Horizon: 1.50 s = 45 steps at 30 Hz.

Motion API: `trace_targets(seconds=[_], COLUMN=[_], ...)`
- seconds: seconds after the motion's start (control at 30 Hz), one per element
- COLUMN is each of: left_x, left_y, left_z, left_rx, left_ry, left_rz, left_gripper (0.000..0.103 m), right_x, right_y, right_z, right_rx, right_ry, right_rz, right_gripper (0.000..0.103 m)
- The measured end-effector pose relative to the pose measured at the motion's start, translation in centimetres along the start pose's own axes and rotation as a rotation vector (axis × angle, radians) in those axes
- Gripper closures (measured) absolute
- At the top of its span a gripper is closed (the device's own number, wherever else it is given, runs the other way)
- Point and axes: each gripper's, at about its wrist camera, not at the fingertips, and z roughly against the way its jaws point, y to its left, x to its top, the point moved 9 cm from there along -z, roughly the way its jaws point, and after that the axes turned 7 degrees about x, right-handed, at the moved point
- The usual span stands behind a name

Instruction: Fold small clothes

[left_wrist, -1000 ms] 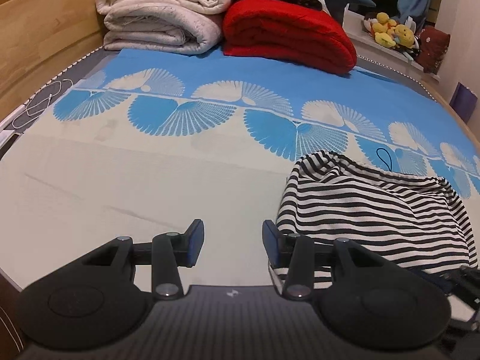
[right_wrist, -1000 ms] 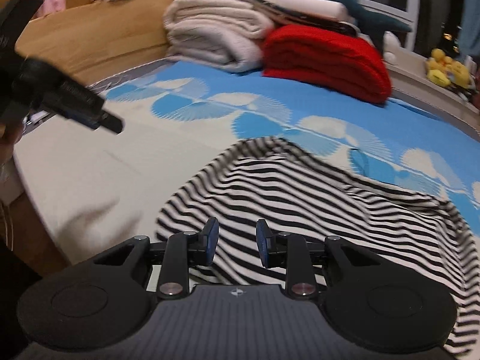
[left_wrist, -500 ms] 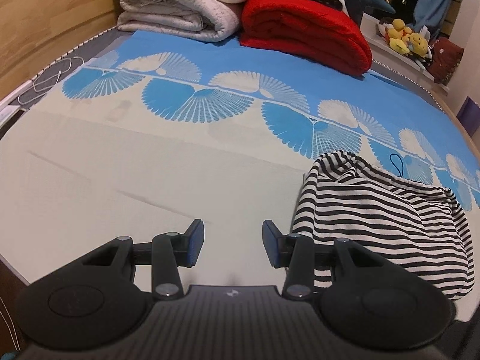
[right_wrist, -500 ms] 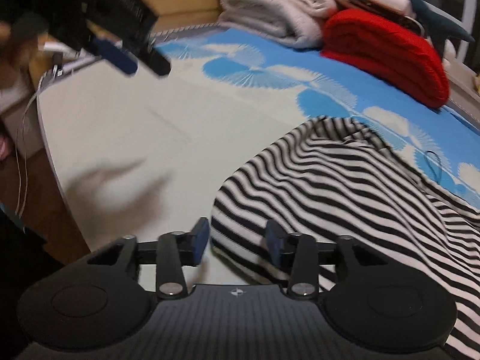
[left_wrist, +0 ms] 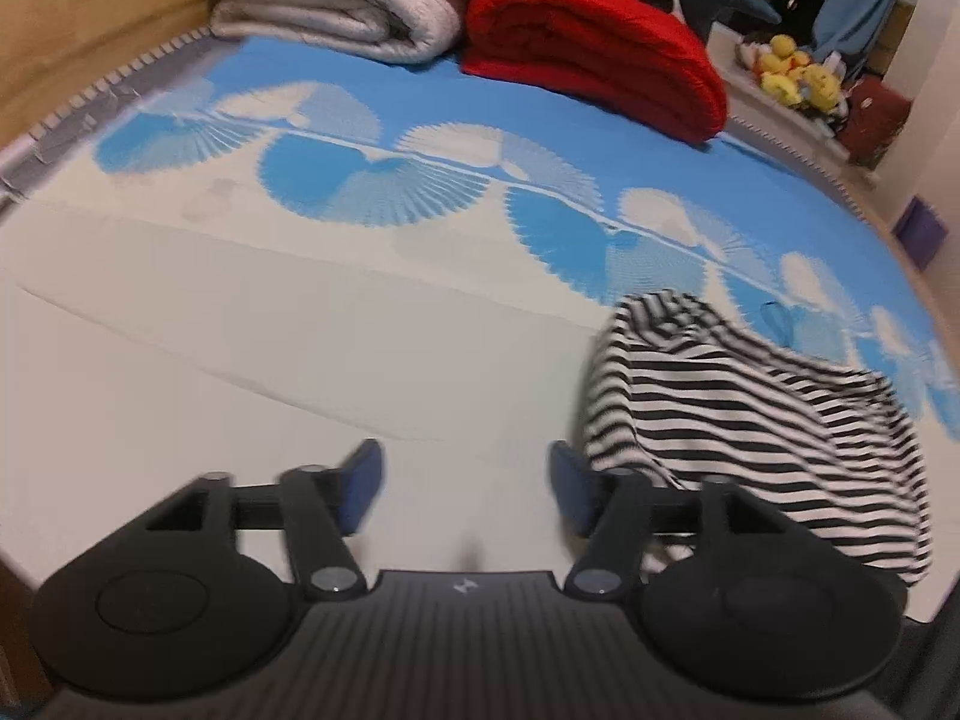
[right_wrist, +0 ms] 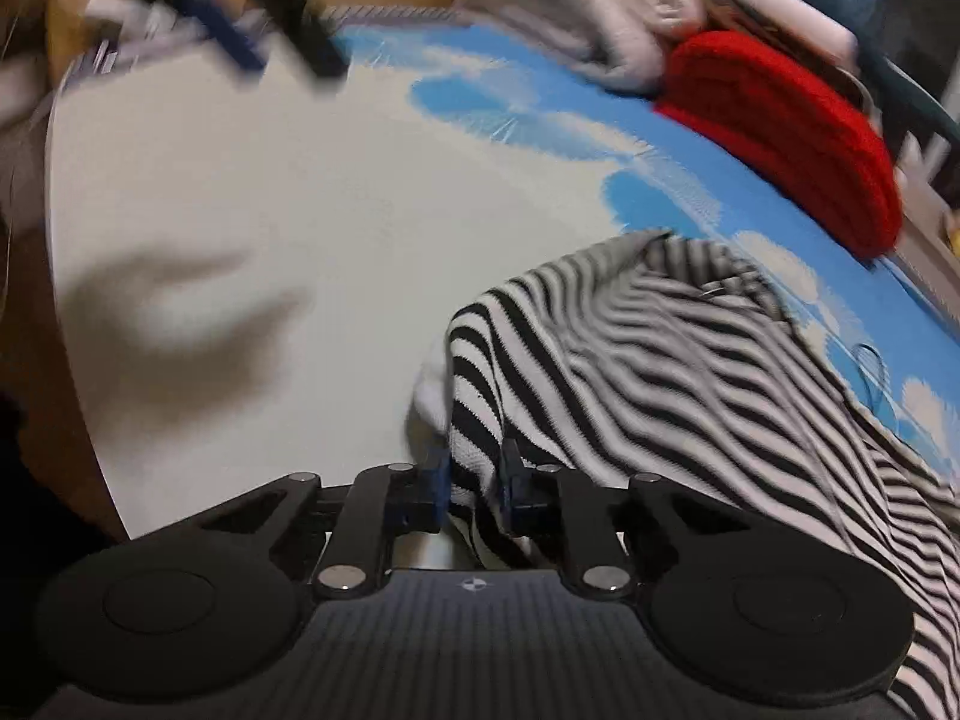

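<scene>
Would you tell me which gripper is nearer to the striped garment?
Right. The right gripper is clamped on the striped garment; the left gripper stands open beside its edge, holding nothing.

A bed (left_wrist: 300,348) with a cream and blue fan-patterned cover carries everything. A black-and-white striped garment (left_wrist: 750,432) lies crumpled on it. Well beyond the garment, at the far edge, sit a folded red blanket (left_wrist: 600,54) and, beside it, a folded white quilt (left_wrist: 336,6).

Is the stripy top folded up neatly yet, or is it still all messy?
Messy, not folded. The striped top lies rumpled and bunched on the bed sheet, its edge pinched in the right gripper.
</scene>
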Motion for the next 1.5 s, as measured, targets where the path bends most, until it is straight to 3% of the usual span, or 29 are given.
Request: trace_targets(seconds=[0.27,0.4,0.57,0.63,0.7,0.77,0.87,0.9,1.03,1.17,1.23,1.33,1.5], left_x=[0.5,1.3,1.2,1.1,1.3,1.3,1.7,2.0,4.7,7.3,7.0,6.1,8.1], left_y=[-6.0,-8.7,-11.4,-12.3,-12.5,-12.3,-12.2,-12.0,-10.4,-7.3,-5.7,-5.0,-9.8], left_z=[-5.6,-9.7,-14.8,-16.3,-17.5,-18.7,-19.4,-19.2,-16.5,-12.5,-12.4,-12.7,-9.7], left_rx=[-0.319,-0.407,-0.453,-0.456,-0.450,-0.436,-0.456,-0.466,-0.485,-0.454,-0.403,-0.342,-0.391], left_ry=[0.191,0.284,0.383,0.401,0.400,0.407,0.406,0.392,0.292,0.158,0.161,0.202,0.129], left_rz=[0.198,0.265,0.297,0.282,0.290,0.310,0.300,0.288,0.282,0.304,0.340,0.351,0.281], left_gripper=[0.008,0.007,0.008,0.012,0.030,0.039,0.088,0.091,0.093,0.093,0.094,0.094,0.094], right_x=[1.4,1.1,0.7,0.7,0.8,0.9,1.1,1.2,1.8,4.5,5.4,4.9,3.3], right_y=[-3.5,-4.6,-4.8,-4.7,-4.8,-4.9,-4.7,-4.6,-3.9,-3.2,-3.3,-3.8,-6.8], right_z=[6.2,7.9,8.8,8.9,8.8,8.6,8.3,8.1,7.6,9.1,9.7,9.0,10.4], right_rx=[0.050,0.078,0.104,0.112,0.118,0.125,0.130,0.131,0.146,0.221,0.273,0.312,0.314], right_ry=[-0.154,-0.181,-0.178,-0.175,-0.169,-0.164,-0.159,-0.157,-0.160,-0.270,-0.317,-0.281,-0.284], right_rz=[-0.194,-0.234,-0.255,-0.254,-0.254,-0.263,-0.270,-0.271,-0.272,-0.334,-0.407,-0.523,-0.691], right_gripper=[0.090,0.090,0.090,0.090,0.090,0.090,0.090,0.090,0.091,0.091,0.091,0.091,0.092])
